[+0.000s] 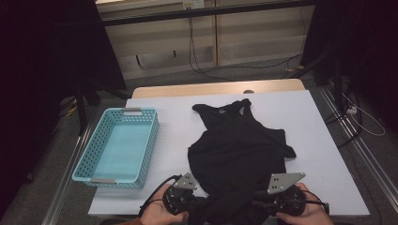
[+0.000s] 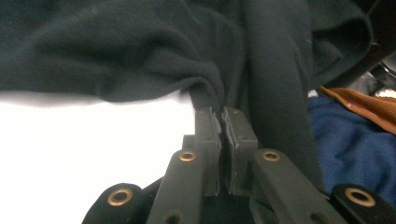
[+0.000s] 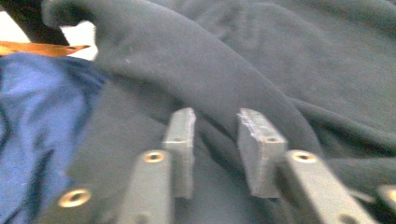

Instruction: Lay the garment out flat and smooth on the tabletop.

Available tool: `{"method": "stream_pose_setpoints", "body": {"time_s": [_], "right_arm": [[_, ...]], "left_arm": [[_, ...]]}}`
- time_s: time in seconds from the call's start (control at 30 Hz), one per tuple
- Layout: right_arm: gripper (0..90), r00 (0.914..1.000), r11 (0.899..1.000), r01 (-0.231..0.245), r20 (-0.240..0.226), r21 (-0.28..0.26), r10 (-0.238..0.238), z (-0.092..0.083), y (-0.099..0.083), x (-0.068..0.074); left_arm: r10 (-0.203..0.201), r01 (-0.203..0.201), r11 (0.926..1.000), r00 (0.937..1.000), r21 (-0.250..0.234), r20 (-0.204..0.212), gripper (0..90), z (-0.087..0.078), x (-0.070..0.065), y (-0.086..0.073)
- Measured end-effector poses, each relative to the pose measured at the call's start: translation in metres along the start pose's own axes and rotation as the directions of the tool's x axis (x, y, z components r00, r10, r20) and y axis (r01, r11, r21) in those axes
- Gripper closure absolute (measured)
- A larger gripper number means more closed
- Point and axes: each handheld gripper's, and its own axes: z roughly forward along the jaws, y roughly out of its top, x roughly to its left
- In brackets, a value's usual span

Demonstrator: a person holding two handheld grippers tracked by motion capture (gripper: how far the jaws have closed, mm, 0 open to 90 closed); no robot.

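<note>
A black tank top lies spread on the white table top, straps toward the far side and hem hanging over the near edge. My left gripper is at the hem's left end. In the left gripper view this gripper is shut, its pads pinching a fold of the black fabric. My right gripper is at the hem's right end. In the right gripper view its jaws stand apart over the black fabric, with cloth lying in the gap and the pads not pressing on it.
A light blue perforated basket stands on the left of the table, with nothing in it. The person's blue clothing and an orange sleeve are close behind the hem. Cables run on the floor beyond the table.
</note>
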Motion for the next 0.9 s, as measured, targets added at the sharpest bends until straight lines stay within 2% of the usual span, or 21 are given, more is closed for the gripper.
{"method": "stream_pose_setpoints", "body": {"time_s": [0.1,0.17,0.2,0.27,0.4,0.47,0.53,0.6,0.63,0.7,0.73,0.8,0.83,0.87,0.9], "right_arm": [[70.8,0.9995,1.000,0.010,-0.029,0.014,-0.010,0.004,0.002,0.004],[67.7,0.9997,1.000,0.005,-0.023,0.020,-0.004,0.007,0.004,0.006],[66.5,0.9996,1.000,0.004,-0.026,0.024,-0.004,0.008,0.005,0.005],[59.8,0.9999,0.999,-0.007,-0.009,0.036,0.007,0.012,0.006,0.005],[58.2,0.9995,0.998,-0.024,0.020,0.059,0.023,0.020,0.009,0.002],[60.0,0.9998,0.997,-0.007,0.019,0.074,0.006,0.024,0.011,0.003],[66.5,0.9994,0.997,-0.006,0.035,0.077,0.004,0.026,0.012,0.004],[72.5,0.9993,0.997,-0.010,0.036,0.071,0.008,0.027,0.012,0.005],[76.5,0.9995,0.997,-0.012,0.032,0.071,0.010,0.027,0.012,0.004],[84.9,0.9997,0.997,-0.013,0.019,0.073,0.011,0.027,0.013,0.003],[86.7,0.9999,0.997,-0.011,0.013,0.076,0.010,0.027,0.013,0.003],[87.5,0.9999,0.997,0.010,0.000,0.080,-0.010,0.026,0.012,0.004],[87.7,0.9999,0.997,0.012,-0.009,0.081,-0.012,0.025,0.012,0.004],[87.7,0.9996,0.997,0.014,-0.024,0.080,-0.012,0.024,0.011,0.004],[87.8,0.9992,0.996,0.021,-0.036,0.081,-0.018,0.022,0.009,0.005]], "left_arm": [[-0.022,0.022,0.9995,0.9996,-0.021,-0.020,85.2,-0.001,0.009,0.003],[-0.044,0.042,0.9986,0.9979,-0.031,-0.047,84.8,-0.002,0.013,0.004],[-0.046,0.045,0.9985,0.9978,-0.031,-0.047,84.5,-0.002,0.015,0.004],[-0.050,0.048,0.9983,0.9972,-0.032,-0.055,84.2,-0.004,0.017,0.004],[-0.061,0.055,0.9961,0.9954,-0.068,-0.075,82.4,-0.008,0.017,0.005],[-0.047,0.041,0.9940,0.9970,-0.102,-0.061,78.9,-0.010,0.014,0.008],[-0.036,0.027,0.9917,0.9969,-0.126,-0.069,72.4,-0.011,0.009,0.012],[0.005,-0.012,0.9915,0.9985,-0.129,-0.055,68.8,-0.008,0.005,0.014],[0.024,-0.029,0.9919,0.9987,-0.124,-0.044,65.6,-0.004,0.003,0.016],[0.075,-0.081,0.9908,0.9951,-0.108,-0.065,57.8,0.006,0.001,0.018],[0.077,-0.081,0.9929,0.9954,-0.087,-0.058,53.2,0.012,0.001,0.020],[0.098,-0.100,0.9943,0.9936,-0.036,-0.056,52.2,0.024,0.001,0.019],[0.131,-0.131,0.9914,0.9891,0.003,-0.067,52.1,0.027,0.002,0.018],[0.141,-0.142,0.9897,0.9861,-0.014,-0.088,53.8,0.028,-0.001,0.016],[0.145,-0.147,0.9892,0.9847,-0.006,-0.096,56.5,0.027,-0.001,0.016]]}}
